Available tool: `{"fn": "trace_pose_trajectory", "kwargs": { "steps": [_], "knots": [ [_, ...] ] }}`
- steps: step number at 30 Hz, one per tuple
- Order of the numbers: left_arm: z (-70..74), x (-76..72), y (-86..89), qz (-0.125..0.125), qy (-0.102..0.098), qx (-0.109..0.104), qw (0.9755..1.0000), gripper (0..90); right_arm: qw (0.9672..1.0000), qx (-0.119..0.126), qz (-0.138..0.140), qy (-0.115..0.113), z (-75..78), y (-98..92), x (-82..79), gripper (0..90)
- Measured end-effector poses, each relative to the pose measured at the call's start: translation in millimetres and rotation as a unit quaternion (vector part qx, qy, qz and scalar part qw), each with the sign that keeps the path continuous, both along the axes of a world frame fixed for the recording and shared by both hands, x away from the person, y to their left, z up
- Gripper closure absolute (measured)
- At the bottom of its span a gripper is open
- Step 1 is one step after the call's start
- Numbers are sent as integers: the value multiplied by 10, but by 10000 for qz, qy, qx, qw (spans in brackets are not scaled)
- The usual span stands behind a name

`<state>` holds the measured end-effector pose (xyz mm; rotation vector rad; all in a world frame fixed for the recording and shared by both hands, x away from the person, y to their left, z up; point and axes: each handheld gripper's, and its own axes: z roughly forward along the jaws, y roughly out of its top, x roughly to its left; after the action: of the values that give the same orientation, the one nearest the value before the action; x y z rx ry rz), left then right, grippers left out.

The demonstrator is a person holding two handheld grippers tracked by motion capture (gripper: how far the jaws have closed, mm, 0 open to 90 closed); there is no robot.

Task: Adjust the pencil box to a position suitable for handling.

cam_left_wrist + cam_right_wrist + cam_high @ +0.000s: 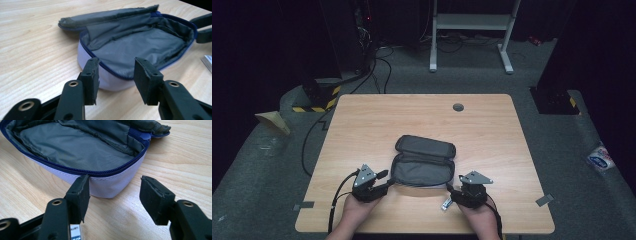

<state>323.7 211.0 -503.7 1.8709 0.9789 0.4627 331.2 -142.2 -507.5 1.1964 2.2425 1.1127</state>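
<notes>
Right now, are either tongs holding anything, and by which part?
Nothing is held. The left tongs and the right tongs both stand open at the near wall of the open pouch, pads off it.

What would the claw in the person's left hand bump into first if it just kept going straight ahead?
Most likely the near wall of the open pouch. The left claw stands open and points right at that pale side below the blue zipper. How far off it is can't be judged; the pads look just short of it.

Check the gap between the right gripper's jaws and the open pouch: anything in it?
Nothing: in the right gripper view, bare wood separates the right gripper from the pouch, with one pad at its rim. A small labelled item lies under that gripper.
</notes>
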Motion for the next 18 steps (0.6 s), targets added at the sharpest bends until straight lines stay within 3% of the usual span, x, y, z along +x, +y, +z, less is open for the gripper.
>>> {"fn": "trace_pose_trajectory", "kwargs": {
  "steps": [8, 15, 18],
  "knots": [
    [-75, -63, 14, 4, 189, 225, 9996, 565, 10000, 0, -51, -16, -7, -2, 60, 452],
    [-181, 64, -136, 44, 292, 500, 9983, 624, 9999, -42, -126, -21, -31, 0, 150, 497],
    [-178, 100, -158, 43, 276, 484, 9984, 632, 9999, -77, -124, -60, -43, 10, 208, 509]
  ]
}}
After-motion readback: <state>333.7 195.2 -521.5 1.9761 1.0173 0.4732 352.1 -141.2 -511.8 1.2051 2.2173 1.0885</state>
